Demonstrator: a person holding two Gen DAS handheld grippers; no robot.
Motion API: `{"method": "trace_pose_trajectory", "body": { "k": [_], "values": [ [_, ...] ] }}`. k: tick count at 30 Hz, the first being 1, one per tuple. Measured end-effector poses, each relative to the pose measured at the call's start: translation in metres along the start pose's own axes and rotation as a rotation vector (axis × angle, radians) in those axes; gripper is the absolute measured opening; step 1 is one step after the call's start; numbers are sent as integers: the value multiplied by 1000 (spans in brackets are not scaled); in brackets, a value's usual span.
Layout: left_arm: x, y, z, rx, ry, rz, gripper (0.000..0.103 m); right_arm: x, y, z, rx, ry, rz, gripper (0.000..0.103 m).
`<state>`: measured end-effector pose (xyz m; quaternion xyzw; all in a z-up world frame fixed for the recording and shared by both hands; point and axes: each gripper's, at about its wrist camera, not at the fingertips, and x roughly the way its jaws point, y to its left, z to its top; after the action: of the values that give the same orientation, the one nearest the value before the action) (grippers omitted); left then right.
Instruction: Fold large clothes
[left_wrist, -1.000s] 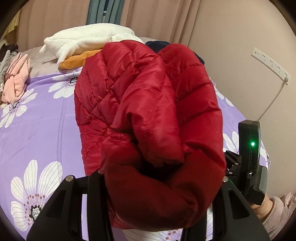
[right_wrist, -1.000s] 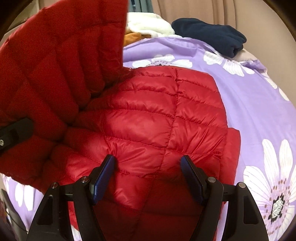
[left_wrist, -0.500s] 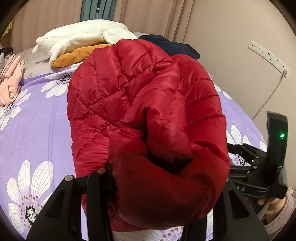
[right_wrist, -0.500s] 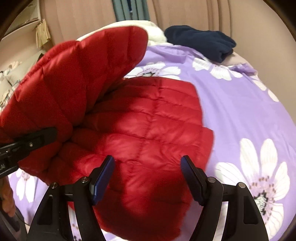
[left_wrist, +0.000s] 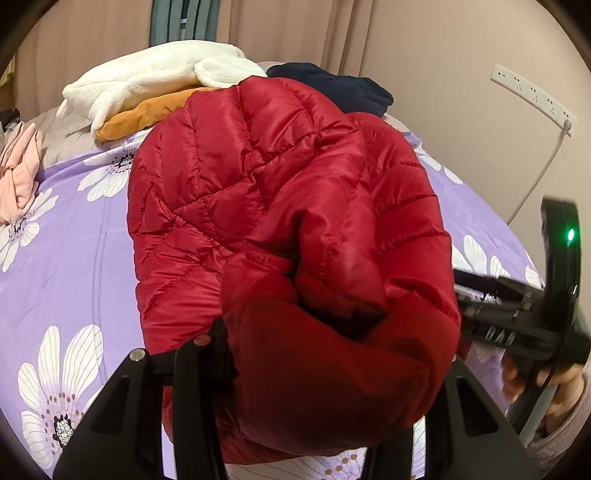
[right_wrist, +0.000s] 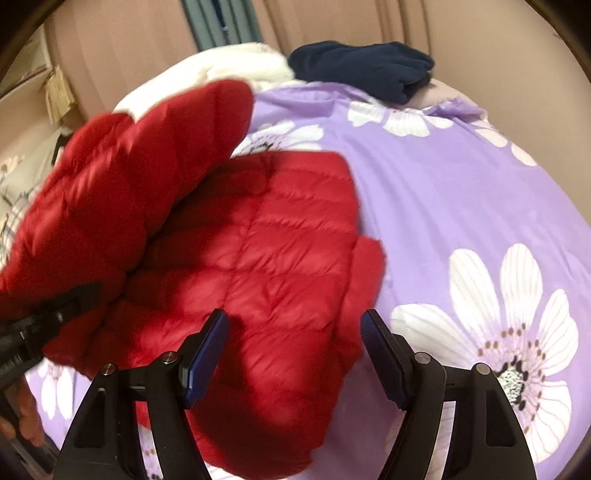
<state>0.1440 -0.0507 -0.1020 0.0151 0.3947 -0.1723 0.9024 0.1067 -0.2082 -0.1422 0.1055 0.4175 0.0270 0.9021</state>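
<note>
While the left tongs (left_wrist: 332, 369) pinch a bunched fold of the quilted red puffer jacket (right_wrist: 258, 258) and hold it raised, the rest of the jacket lies on the purple bed cover with white daisies (right_wrist: 461, 192). Spread wide and holding nothing, the right tongs (right_wrist: 295, 354) hover over the jacket's near edge. Folded white (left_wrist: 155, 77), orange (left_wrist: 147, 114) and navy garments (right_wrist: 362, 70) sit beyond.

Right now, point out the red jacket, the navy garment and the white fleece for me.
red jacket (left_wrist: 280, 192): left wrist view, on its lifted quilted fold.
navy garment (right_wrist: 362, 68): right wrist view, on the top of the folded pile.
white fleece (left_wrist: 147, 79): left wrist view, on its upper surface.
</note>
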Motion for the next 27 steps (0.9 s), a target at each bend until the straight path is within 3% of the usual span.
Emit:
{"method": "trace_pose_trajectory", "body": {
  "k": [3, 6, 9, 14, 19, 25, 27],
  "values": [
    [-1, 0, -5, 13, -7, -10, 44, -10, -10, 7, 60, -30, 15, 76],
    [-3, 2, -9, 11, -16, -32, 45, -18, -14, 18, 105, -55, 84, 76],
    [-4, 2, -11, 16, -16, -42, 45, -20, -9, 34, 115, -56, 205, 76],
    [-3, -3, -10, 40, -11, -22, 46, -2, 6, 55, 172, 18, 425, 81],
    [-5, -8, -12, 75, -7, 1, 48, 7, 21, 63, 214, 63, 551, 82],
    [-2, -7, -10, 69, 7, -6, 49, 0, 20, 65, 244, 78, 655, 93],
    [-2, -12, -11, 89, 6, 4, 49, 1, 26, 65, 214, 101, 623, 93]
  ]
}}
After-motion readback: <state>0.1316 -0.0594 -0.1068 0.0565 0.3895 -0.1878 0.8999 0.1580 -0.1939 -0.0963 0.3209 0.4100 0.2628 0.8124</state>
